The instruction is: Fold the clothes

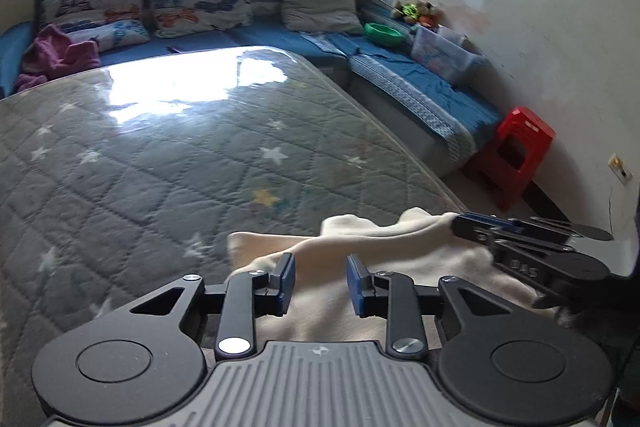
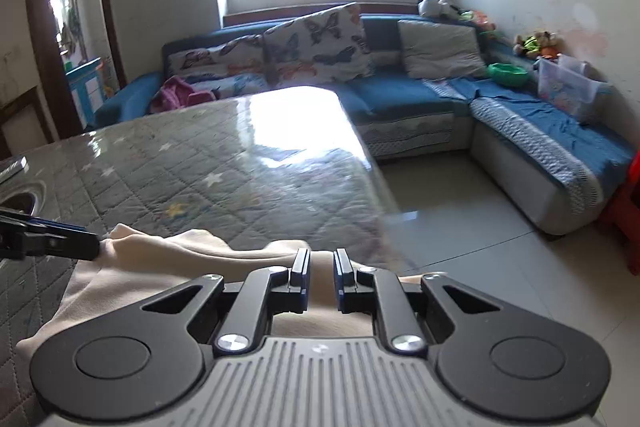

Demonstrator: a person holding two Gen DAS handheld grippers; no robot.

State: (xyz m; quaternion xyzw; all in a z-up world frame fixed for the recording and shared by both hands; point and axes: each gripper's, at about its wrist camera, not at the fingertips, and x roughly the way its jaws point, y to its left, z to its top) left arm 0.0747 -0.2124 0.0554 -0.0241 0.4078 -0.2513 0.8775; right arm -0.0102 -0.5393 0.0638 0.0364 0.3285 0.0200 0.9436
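Observation:
A cream garment (image 1: 360, 259) lies bunched at the near edge of the grey quilted table (image 1: 160, 155). My left gripper (image 1: 321, 283) hovers over the cloth with its blue-padded jaws apart and nothing between them. My right gripper (image 1: 460, 225) shows at the right of the left wrist view, its tips pressed into the cloth's far edge. In the right wrist view the right gripper (image 2: 322, 273) has a narrow gap between its jaws over the cream garment (image 2: 168, 259); whether cloth is pinched there is unclear. The left gripper (image 2: 94, 247) touches the cloth's left corner.
A blue corner sofa (image 2: 400, 91) with butterfly pillows (image 2: 316, 47) runs behind the table. A purple garment (image 1: 60, 55), a green bowl (image 1: 383, 34) and a clear plastic bin (image 1: 444, 55) lie on it. A red stool (image 1: 516, 151) stands by the wall. Tiled floor (image 2: 460, 227) lies right of the table.

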